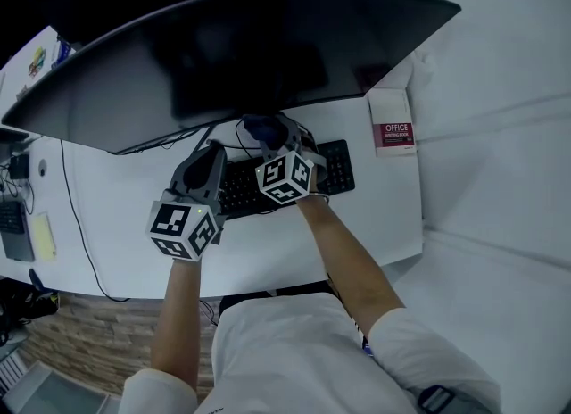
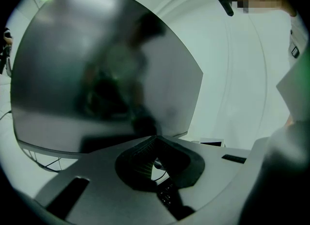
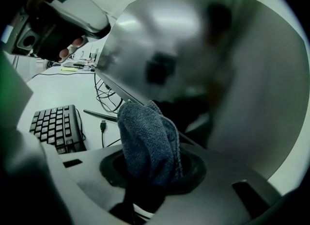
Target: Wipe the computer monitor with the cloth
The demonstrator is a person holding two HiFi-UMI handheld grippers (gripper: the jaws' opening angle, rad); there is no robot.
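Our left tool (image 2: 154,144): we held it clenched with nothing in it, above the left end of the keyboard (image 1: 335,167) and pointing at the monitor's lower edge.
Our right tool (image 1: 278,136): it grasped the blue-grey cloth (image 3: 147,146), which stuck up in a bunch from between the jaws.
Cloth: its top touched or nearly touched the bottom edge of the screen, near the middle; we could not tell which.
Monitor (image 1: 241,55): wide, curved and dark, it stood on the white surface (image 1: 268,252) behind the keyboard.
Cables (image 3: 101,122): they trailed under the monitor, one ending in a loose USB plug.
Box (image 1: 393,122): white and red, marked OFFICE, it lay to the right of the keyboard.
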